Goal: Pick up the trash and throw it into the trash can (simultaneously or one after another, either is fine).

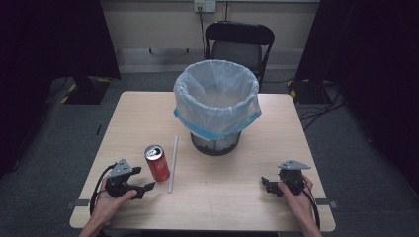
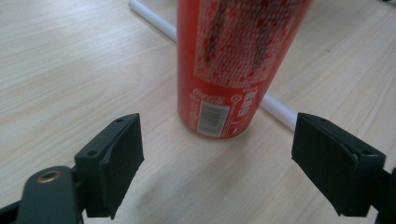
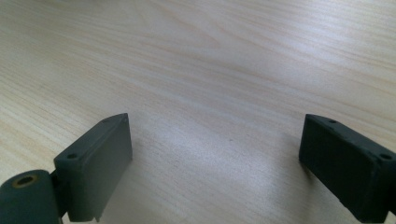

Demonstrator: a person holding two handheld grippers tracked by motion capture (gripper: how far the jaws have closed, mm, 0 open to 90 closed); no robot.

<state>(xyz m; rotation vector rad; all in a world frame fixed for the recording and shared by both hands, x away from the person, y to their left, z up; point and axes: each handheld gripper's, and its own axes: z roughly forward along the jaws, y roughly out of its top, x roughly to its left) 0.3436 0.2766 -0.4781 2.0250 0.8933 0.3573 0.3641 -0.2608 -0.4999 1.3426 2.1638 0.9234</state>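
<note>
High view: left tongs point(image 1: 146, 188), jaws spread, sit at lower left of the surface point(image 1: 237, 197), aimed at an upright red can point(image 1: 157, 163) just ahead. Right tongs point(image 1: 267, 184), also spread, rest at lower right. Likely next: advance and close on the can.

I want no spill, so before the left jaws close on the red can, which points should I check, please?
1. Left gripper jaws open wider than the red can: ok.
2. Can upright on the table: ok.
3. Can between the jaws: not ok, it stands ahead of them.
4. White tube clear of the can: cannot tell, it lies close behind.
5. Lined bin open: ok.
6. Right gripper away, jaws open: ok.
</note>
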